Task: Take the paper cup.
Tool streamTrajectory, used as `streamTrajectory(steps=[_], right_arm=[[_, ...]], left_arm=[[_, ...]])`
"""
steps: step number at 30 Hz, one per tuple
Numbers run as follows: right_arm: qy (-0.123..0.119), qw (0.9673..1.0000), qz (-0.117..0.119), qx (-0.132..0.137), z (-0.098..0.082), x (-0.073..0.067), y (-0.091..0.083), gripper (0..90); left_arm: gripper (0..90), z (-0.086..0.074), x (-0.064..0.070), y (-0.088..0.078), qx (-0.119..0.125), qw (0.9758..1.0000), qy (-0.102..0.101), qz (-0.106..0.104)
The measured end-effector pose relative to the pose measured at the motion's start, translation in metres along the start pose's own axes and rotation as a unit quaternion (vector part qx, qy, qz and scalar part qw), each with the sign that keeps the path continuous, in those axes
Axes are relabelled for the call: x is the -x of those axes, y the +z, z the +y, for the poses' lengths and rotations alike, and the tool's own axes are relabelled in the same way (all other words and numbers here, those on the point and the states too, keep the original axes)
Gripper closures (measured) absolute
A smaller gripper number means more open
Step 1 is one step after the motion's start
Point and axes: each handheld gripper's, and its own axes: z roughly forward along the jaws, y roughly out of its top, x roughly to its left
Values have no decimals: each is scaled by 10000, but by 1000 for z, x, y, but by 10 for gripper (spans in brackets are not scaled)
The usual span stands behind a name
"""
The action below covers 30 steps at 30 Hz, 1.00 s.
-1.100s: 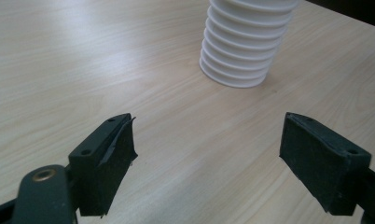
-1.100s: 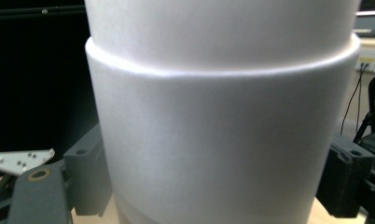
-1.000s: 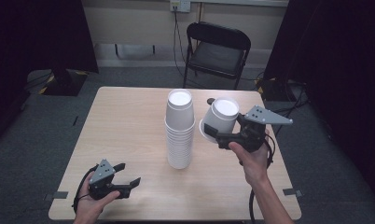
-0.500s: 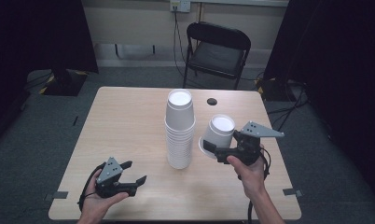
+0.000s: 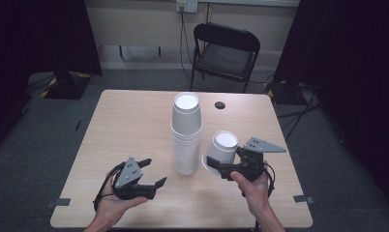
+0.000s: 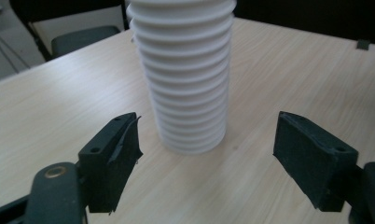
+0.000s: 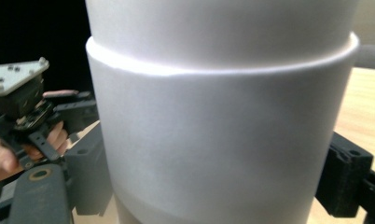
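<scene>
**Single white cup gripped beside a tall stack on a wooden desk**

Seen from above: a light wooden desk point(image 5: 134, 121) with a tall stack of white cups point(image 5: 186, 135) standing upside down near its middle; just right of the stack, a single white cup point(image 5: 221, 151) pinched by the right gripper point(image 5: 221, 169), tilted, its flat base facing up and away, its rim low near the desktop and close beside the stack's foot; whether rim and desk touch cannot be told. In the right gripper view, the cup's wall point(image 7: 223, 130) up close between 2 black jaws, 1 on each side of it. Toward the near left corner, the left gripper point(image 5: 151, 175) held in a hand, jaws spread with nothing between them, having just been closing a little; in the left gripper view, aimed at the stack point(image 6: 188, 74), well short of it. Beyond the desk, a black folding chair point(image 5: 226, 48); a small dark disc point(image 5: 220, 105) on the far part of the desktop.
</scene>
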Motion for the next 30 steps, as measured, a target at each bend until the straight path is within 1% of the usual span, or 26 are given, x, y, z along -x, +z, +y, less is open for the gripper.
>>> streamTrajectory(steps=[1, 2, 3, 4, 5, 6, 7, 8, 11, 12, 14, 15, 16, 17, 18, 19, 20, 21, 22, 23, 24, 25, 27, 28, 29, 30], right_arm=[[0, 10000, 0, 0, 0, 0, 0, 159], [13, 10000, 28, -29, -2, -2, 1, 159], [32, 9999, 90, -50, -4, -4, 2, 159], [147, 9996, 235, -2, -10, -6, 3, 159], [205, 9994, 284, 1, -14, -7, 4, 159], [223, 9993, 297, -44, -17, -8, 6, 159], [223, 9993, 297, -44, -17, -8, 6, 159], [267, 9988, 376, -139, -20, -9, 8, 159], [339, 9982, 469, -135, -23, -10, 10, 159], [381, 9977, 535, -176, -27, -11, 11, 159], [432, 9972, 577, -216, -30, -13, 11, 159], [432, 9972, 577, -216, -30, -13, 11, 159], [443, 9971, 568, -231, -31, -14, 11, 159], [478, 9968, 613, -201, -32, -15, 12, 159], [507, 9966, 617, -221, -32, -17, 12, 159], [494, 9965, 631, -231, -32, -18, 12, 159], [499, 9964, 642, -227, -31, -19, 13, 159], [514, 9963, 660, -219, -31, -20, 13, 159], [501, 9961, 684, -227, -31, -21, 13, 159], [526, 9958, 712, -236, -31, -23, 14, 159], [532, 9955, 738, -252, -31, -25, 15, 159], [532, 9955, 738, -252, -31, -25, 15, 159], [560, 9942, 876, -287, -31, -31, 20, 159], [576, 9936, 925, -299, -32, -32, 22, 159], [576, 9936, 925, -299, -32, -32, 22, 159], [574, 9927, 995, -364, -33, -37, 26, 159]], left_arm=[[238, 0, 0, 0, 0, 10000, 0, 0], [238, 1, 3, 3, 77, 10000, 17, 11], [238, 3, 5, 5, 96, 9999, 58, 24], [246, 5, 9, 7, 182, 9998, 93, 1], [262, 5, 9, 7, 182, 9998, 93, 1], [263, 7, 11, 11, 240, 9995, 185, -3], [274, 7, 11, 11, 240, 9995, 185, -3], [294, 9, 14, 14, 243, 9994, 226, -75], [287, 10, 16, 17, 285, 9993, 208, -157], [278, 9, 18, 18, 306, 9993, 146, -162], [279, 6, 21, 22, 310, 9989, -136, -331], [279, 4, 24, 24, 353, 9985, -170, -379], [288, 2, 27, 26, 323, 9985, -157, -417], [304, 1, 29, 27, 338, 9983, -176, -451], [306, 0, 33, 28, 389, 9979, -136, -504], [306, 0, 33, 28, 389, 9979, -136, -504], [307, 1, 36, 27, 521, 9974, -93, -482], [303, 1, 36, 27, 521, 9974, -93, -482], [289, 0, 39, 27, 552, 9972, -28, -496], [293, -1, 40, 28, 588, 9969, -43, -527], [299, -3, 42, 30, 583, 9968, -1, -550], [318, -3, 42, 30, 583, 9968, -1, -550], [375, -5, 45, 31, 619, 9965, 37, -554], [386, -6, 46, 33, 656, 9966, 122, -478], [390, -6, 46, 33, 656, 9966, 122, -478], [417, -6, 47, 33, 737, 9962, 136, -446]])
